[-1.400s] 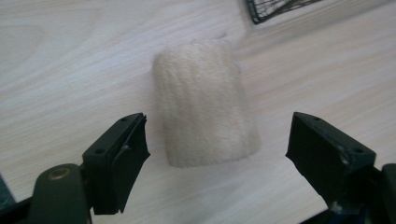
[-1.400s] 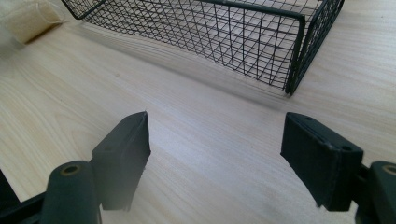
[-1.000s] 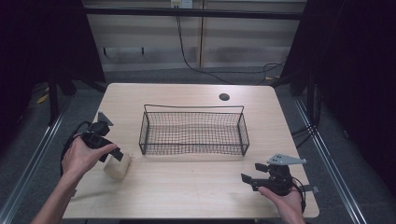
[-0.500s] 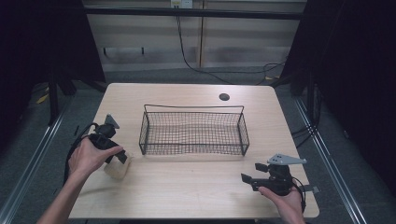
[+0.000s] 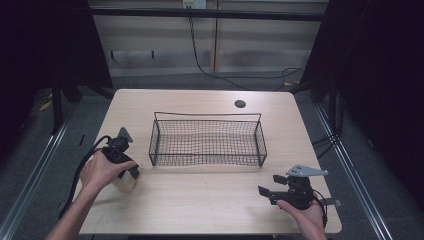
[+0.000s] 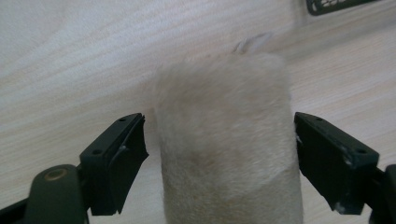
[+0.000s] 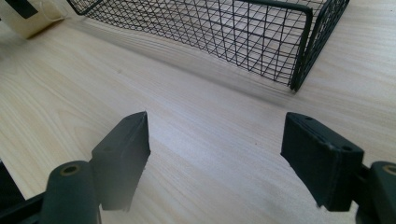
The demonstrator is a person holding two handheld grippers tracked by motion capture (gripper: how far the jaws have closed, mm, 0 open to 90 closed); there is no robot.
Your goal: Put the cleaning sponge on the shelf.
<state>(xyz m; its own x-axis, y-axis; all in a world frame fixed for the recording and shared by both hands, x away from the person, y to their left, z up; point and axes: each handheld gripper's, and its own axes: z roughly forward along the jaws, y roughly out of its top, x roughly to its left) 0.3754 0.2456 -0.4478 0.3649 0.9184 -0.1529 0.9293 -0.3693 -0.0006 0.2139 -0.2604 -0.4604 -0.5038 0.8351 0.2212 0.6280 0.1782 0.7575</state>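
Observation:
A beige fuzzy cylinder (image 6: 224, 140) lies on the wooden table (image 5: 210, 205), left of a black wire basket (image 5: 207, 114). My left gripper (image 5: 131, 172) points down over that cylinder (image 5: 126, 184). Its jaws have just been closing, and the cylinder stands between them with a narrow gap on each side; the pads do not press on it. My right gripper (image 5: 265, 192) rests at the table's front right, open, with bare wood between its fingertips. In the right gripper view the basket's corner (image 7: 299, 51) lies ahead.
The wire basket sits mid-table and holds nothing. A round cable hole (image 5: 240, 104) is in the tabletop behind it. Cables trail from both grippers. Metal rails run along the floor on both sides of the table.
My left hand has sunk onto the beige cylinder, so the gripper now straddles it and hides most of it from above. The right hand has kept still.

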